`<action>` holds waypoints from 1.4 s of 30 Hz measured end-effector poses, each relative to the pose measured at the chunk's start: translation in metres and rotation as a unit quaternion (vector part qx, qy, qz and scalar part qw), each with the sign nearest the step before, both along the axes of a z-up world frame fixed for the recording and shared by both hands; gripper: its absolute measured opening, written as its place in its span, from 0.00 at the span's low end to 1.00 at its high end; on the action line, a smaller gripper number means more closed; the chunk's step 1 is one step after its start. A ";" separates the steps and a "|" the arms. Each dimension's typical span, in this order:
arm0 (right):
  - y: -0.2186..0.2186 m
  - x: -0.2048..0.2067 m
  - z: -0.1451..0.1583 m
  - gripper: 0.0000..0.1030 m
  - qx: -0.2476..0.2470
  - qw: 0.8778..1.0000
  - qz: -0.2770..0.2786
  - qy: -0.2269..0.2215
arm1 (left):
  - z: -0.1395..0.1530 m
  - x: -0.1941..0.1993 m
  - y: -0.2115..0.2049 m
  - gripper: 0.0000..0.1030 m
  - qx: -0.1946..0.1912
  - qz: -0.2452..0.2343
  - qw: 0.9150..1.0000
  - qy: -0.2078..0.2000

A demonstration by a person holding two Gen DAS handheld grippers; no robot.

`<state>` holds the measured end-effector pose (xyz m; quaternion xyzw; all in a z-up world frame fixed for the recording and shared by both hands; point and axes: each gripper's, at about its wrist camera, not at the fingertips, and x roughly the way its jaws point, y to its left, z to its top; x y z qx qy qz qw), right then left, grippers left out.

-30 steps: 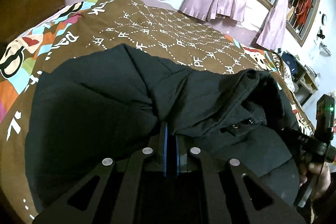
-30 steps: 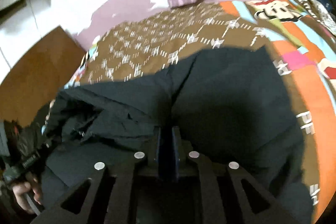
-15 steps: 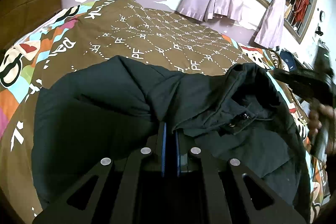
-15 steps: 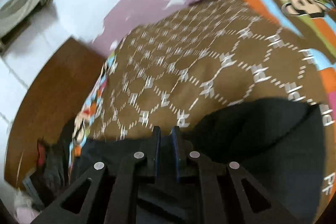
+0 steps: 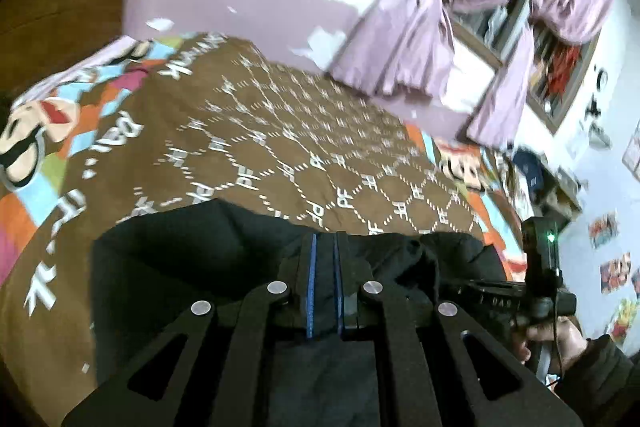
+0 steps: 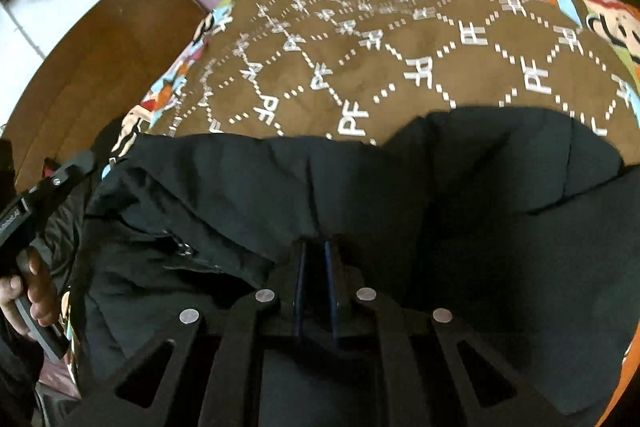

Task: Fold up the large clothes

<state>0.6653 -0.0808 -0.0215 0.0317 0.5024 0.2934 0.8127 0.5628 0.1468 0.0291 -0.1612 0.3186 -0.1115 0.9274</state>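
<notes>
A large black padded jacket lies bunched on the brown patterned bedspread, its zipper at the left. My right gripper sits low against the jacket, jaws nearly closed with dark cloth at the tips. In the left wrist view the jacket fills the lower part. My left gripper has its blue-edged jaws nearly closed above the jacket's far edge; I cannot see cloth between them. The right gripper's body shows at the right, the left gripper's body at the left.
The bed meets a purple and white wall. A wooden headboard stands at the left. Purple curtains hang at a window, with a cluttered shelf beside the bed at the right.
My left gripper has lifted and tilted up, so more bedspread and wall show. My right gripper has swung back down onto the jacket after pointing across the bed.
</notes>
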 end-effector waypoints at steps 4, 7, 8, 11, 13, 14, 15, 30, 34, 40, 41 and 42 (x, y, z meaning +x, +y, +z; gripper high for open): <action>-0.002 0.003 -0.016 0.00 -0.020 1.000 -0.002 0.021 | -0.018 0.039 -0.021 0.05 0.008 -0.046 0.997 0.064; 0.000 0.002 -0.029 0.00 -0.037 0.999 0.001 0.026 | -0.039 0.049 -0.036 0.05 0.043 -0.076 0.990 0.109; 0.001 0.000 -0.033 0.00 -0.041 0.999 0.001 0.022 | -0.050 0.048 -0.040 0.05 0.059 -0.083 0.988 0.120; 0.002 -0.004 -0.041 0.00 -0.042 0.999 -0.005 0.012 | -0.074 0.045 -0.042 0.03 0.085 -0.086 0.984 0.133; 0.005 -0.007 -0.042 0.00 -0.051 0.999 -0.010 -0.003 | -0.083 0.042 -0.038 0.01 0.081 -0.083 0.984 0.133; 0.007 -0.010 -0.041 0.00 -0.056 0.998 -0.010 -0.016 | -0.087 0.041 -0.037 0.01 0.076 -0.082 0.985 0.132; 0.007 -0.014 -0.039 0.00 -0.060 0.998 -0.010 -0.028 | -0.090 0.042 -0.037 0.01 0.072 -0.081 0.986 0.130; 0.074 -0.027 0.014 0.06 -0.057 0.992 0.063 -0.098 | -0.094 0.022 -0.026 0.01 0.027 -0.077 0.993 0.083; 0.076 -0.024 -0.024 0.01 -0.099 0.991 0.079 -0.036 | -0.094 0.020 -0.024 0.01 0.017 -0.076 0.994 0.082; 0.091 -0.028 -0.050 0.00 -0.156 0.983 0.069 -0.060 | -0.098 0.017 -0.029 0.01 0.021 -0.090 0.992 0.087; 0.091 -0.029 -0.050 0.00 -0.152 0.984 0.064 -0.063 | -0.099 0.018 -0.031 0.01 0.028 -0.091 0.991 0.090; 0.086 -0.030 -0.048 0.00 -0.137 0.987 0.061 -0.063 | -0.099 0.019 -0.034 0.01 0.036 -0.091 0.991 0.093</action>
